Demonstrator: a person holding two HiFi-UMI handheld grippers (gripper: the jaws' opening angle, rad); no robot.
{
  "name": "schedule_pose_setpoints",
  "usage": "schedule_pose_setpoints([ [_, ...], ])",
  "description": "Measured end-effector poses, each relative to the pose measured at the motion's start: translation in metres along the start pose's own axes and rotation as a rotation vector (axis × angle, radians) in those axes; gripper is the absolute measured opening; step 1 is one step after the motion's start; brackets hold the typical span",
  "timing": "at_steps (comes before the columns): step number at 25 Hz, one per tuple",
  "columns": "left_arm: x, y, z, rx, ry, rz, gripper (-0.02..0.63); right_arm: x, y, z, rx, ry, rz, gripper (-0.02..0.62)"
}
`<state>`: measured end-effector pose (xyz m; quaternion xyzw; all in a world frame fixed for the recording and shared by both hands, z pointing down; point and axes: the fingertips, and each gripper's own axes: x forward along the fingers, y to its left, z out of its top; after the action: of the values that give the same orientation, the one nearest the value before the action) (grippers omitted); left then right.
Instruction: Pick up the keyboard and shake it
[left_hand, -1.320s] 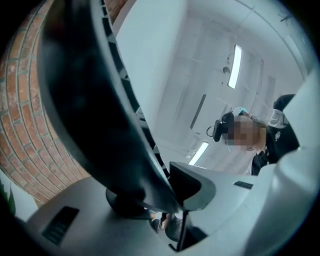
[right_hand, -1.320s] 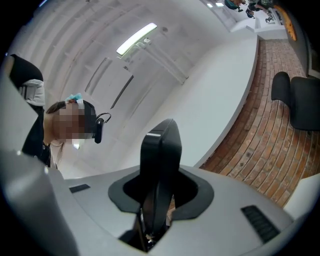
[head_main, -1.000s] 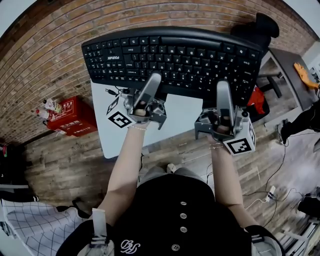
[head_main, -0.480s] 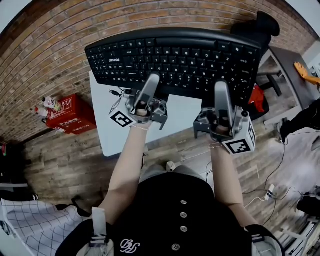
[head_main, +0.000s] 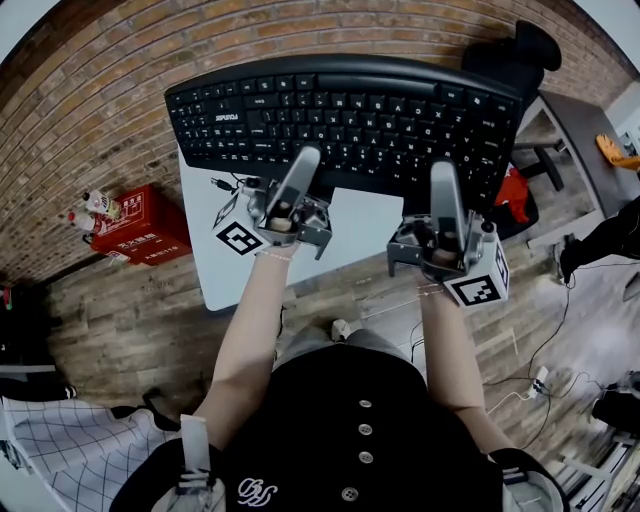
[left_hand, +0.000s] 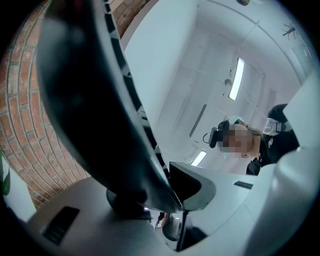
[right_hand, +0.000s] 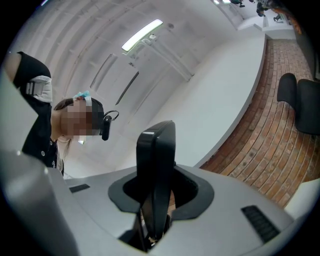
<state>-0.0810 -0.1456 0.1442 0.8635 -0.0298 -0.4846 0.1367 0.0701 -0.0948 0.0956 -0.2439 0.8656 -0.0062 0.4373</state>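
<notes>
A black keyboard (head_main: 350, 110) is held up in the air above the white table (head_main: 225, 275), keys facing the head camera. My left gripper (head_main: 306, 165) is shut on its near edge left of the middle. My right gripper (head_main: 444, 178) is shut on the near edge towards the right end. In the left gripper view the keyboard (left_hand: 85, 100) rises as a dark slab from between the jaws of the left gripper (left_hand: 155, 197). In the right gripper view the keyboard's thin edge (right_hand: 156, 160) stands clamped in the right gripper (right_hand: 156, 205).
A red box (head_main: 140, 235) sits on the wooden floor by the brick wall at the left. A black office chair (head_main: 520, 50) stands at the upper right, beside a dark desk (head_main: 580, 130). Cables lie on the floor at the right.
The keyboard shifted slightly right half a second ago and is back to the left now. Both grips are unchanged.
</notes>
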Motion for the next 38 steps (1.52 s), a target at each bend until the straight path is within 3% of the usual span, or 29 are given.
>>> schedule_pose_setpoints([
  [17,-0.039,0.023,-0.040,0.024,0.143,0.290,0.127,-0.060,-0.059,-0.039,0.226,0.031,-0.220,0.110],
  [38,-0.177,0.036,-0.156,-0.203,0.242,0.693,0.127,-0.223,-0.090,-0.128,0.497,0.133,-0.574,0.112],
])
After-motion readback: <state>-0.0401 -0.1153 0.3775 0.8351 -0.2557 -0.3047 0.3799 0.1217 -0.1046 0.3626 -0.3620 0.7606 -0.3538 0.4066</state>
